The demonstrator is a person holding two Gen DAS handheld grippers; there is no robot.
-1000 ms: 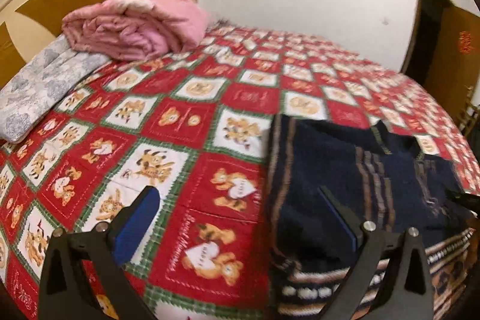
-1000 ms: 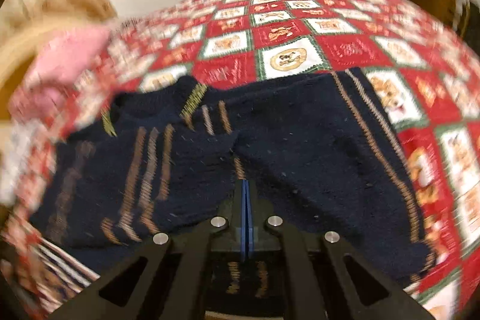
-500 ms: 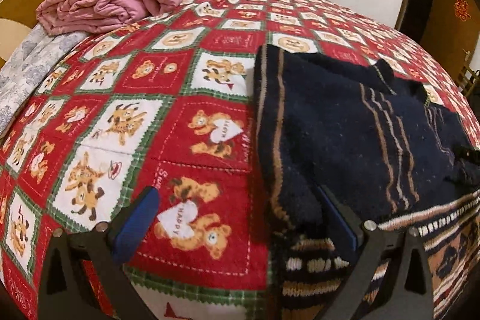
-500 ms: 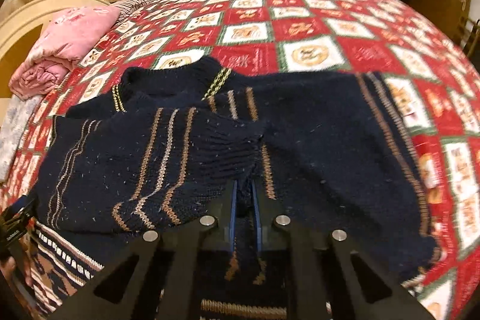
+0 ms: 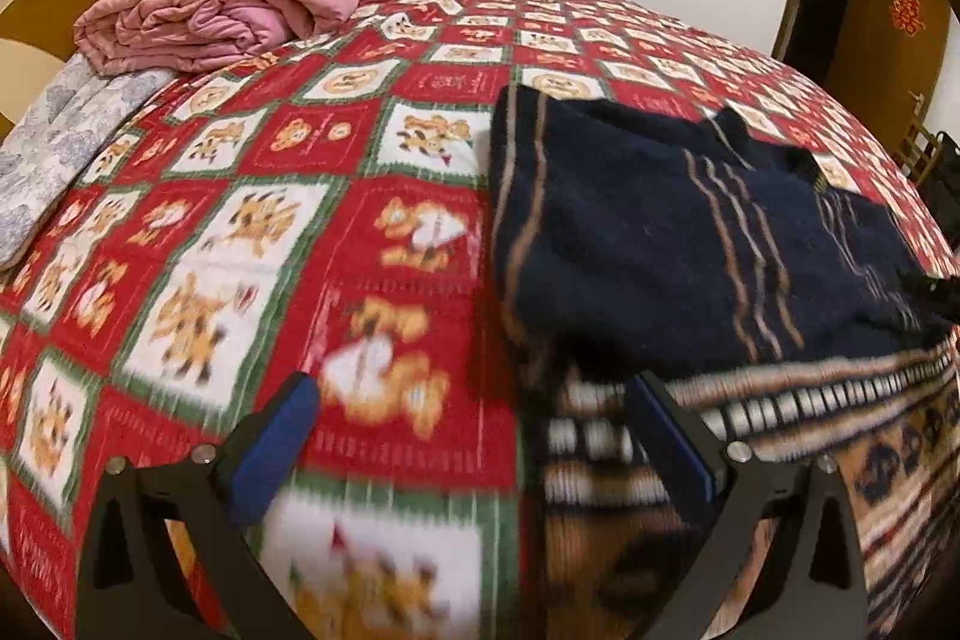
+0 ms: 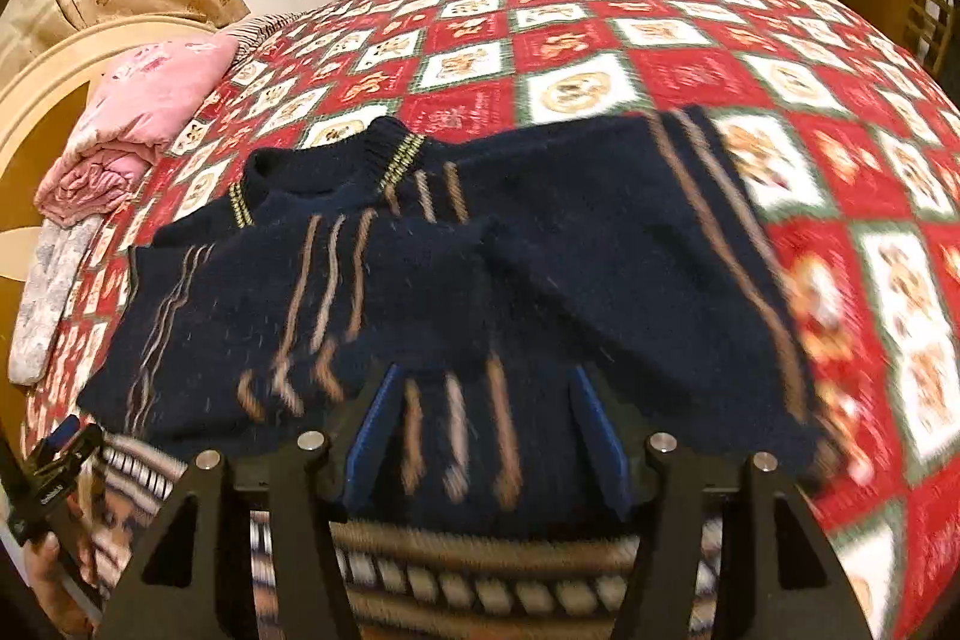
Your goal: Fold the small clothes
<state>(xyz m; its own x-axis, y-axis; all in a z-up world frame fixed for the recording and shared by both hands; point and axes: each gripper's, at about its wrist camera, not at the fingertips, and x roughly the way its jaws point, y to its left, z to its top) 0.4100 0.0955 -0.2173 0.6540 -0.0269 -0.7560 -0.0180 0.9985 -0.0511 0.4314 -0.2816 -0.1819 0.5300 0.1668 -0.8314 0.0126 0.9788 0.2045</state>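
The dark blue sweater (image 6: 540, 244) lies flat on the bed, on top of the red blanket (image 5: 360, 232) with teddy bear squares. It has thin tan stripes, and a wide band of brown and white patterns (image 5: 810, 436) runs along its near edge. Both sleeves are folded in over the middle.

The right tool (image 6: 483, 436) hangs just above the near part of the sweater, over the tan stripes. Its two blue fingers (image 6: 372, 430) are moving apart, and the sweater lies under the gap, but the fingers do not press on it. A second ago they were squeezed tight together on the dark knit, and now they have let go.

The left tool (image 5: 474, 436) is at the sweater's left edge, spread wide and holding nothing. Its left finger (image 5: 276, 445) is over the red blanket and its right finger (image 5: 666, 436) is over the patterned band. It has come lower and closer to that edge than before.

A pink quilt (image 5: 222, 10), rolled up, sits far back by the headboard, well away from the sweater. A grey flowered cloth (image 5: 54, 148) lies next to it. A hand (image 6: 48, 568) holds the left tool at the low left corner of the right view.
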